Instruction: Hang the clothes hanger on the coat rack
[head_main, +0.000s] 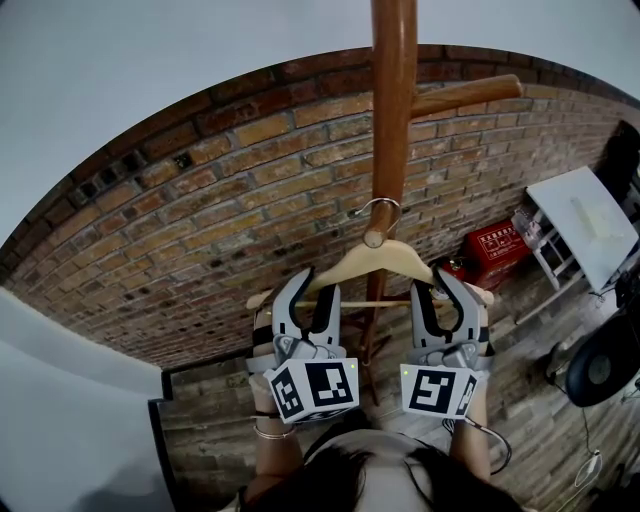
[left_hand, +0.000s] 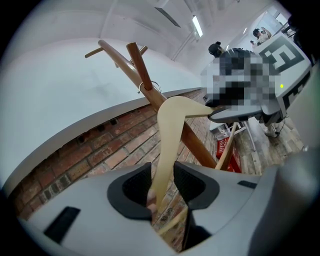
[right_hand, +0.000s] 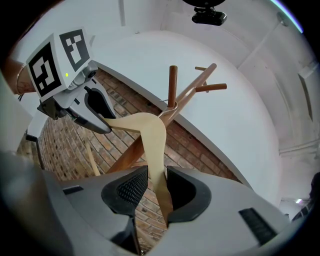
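Pale wood stands between the jaws of each claw: the left gripper (left_hand: 161, 186) is released, its pads clear of the left arm of the clothes hanger (head_main: 385, 258), and the right gripper (right_hand: 156, 189) is also spread, the right arm passing between its pads and lying closer to one of them without being clamped. Outward from the claws, the two arms rise to the wire hook (head_main: 378, 205), which loops over a peg (head_main: 376, 236) of the coat rack (head_main: 392, 100), apparently close to the pole; the hanger therefore seems to hang by its own weight in front of the brick wall (head_main: 200, 230). The step in hand is judged to be withdrawal. Keep both jaws wide. Draw each gripper straight back along its own line. Do not lift or twist, since a pad dragging on an arm, or catching the lower bar, could swing the hook off the peg.
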